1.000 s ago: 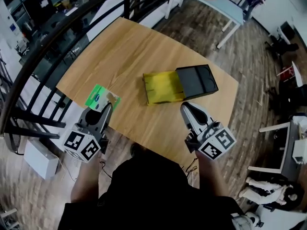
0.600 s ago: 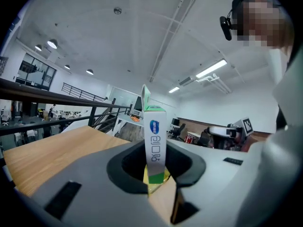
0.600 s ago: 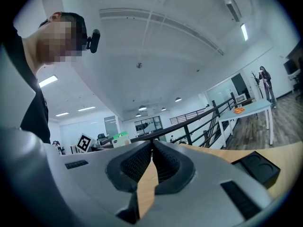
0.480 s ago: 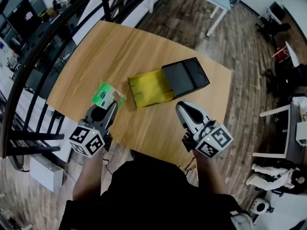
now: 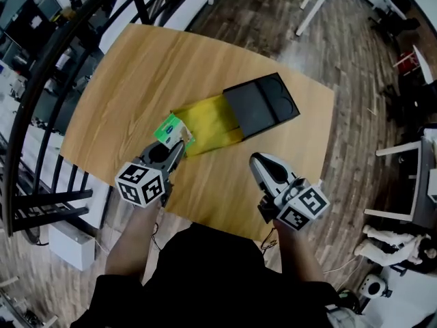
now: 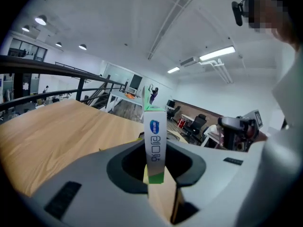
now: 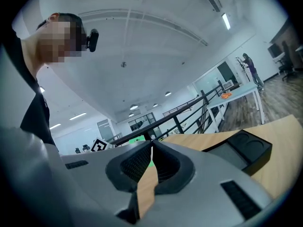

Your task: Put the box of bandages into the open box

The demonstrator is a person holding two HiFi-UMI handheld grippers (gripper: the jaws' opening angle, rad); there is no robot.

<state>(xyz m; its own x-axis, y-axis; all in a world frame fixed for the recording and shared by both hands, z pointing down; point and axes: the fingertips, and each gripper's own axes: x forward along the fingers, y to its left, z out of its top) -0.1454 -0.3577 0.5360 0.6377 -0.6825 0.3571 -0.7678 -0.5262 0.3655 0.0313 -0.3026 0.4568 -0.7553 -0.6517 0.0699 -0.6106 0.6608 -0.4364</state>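
**Head view.** The left gripper (image 5: 176, 149), lower left of centre, has its jaws closed on a small green-and-white cardboard box of bandages (image 5: 173, 130). The box carries a blue oval logo too small to read here. It is held at the left end of an open yellow cardboard tray (image 5: 212, 118); I cannot tell whether the two touch. A matt black rectangular box part (image 5: 259, 104) with two round hollows adjoins the tray at its upper right. Both lie on a pale wooden table (image 5: 136, 67) with rounded corners. The right gripper (image 5: 259, 161), lower right of centre, has its jaws together on nothing and is apart from the tray. Each gripper bears a cube with black-and-white square markers. A black metal railing (image 5: 41, 80) curves along the left edge, and a dark plank floor (image 5: 341, 39) fills the upper right.

**Left gripper view.** The bandage box stands upright on its narrow edge mid-frame, pinched between the dark pads. Its face is white with a blue oval logo and blue lettering I cannot read, with green bands at top and bottom. The wooden tabletop spreads to the left.

**Right gripper view.** The ribbed dark pads meet at their tips with nothing between them. The black box part shows at the right, and a sliver of green shows just past the tips
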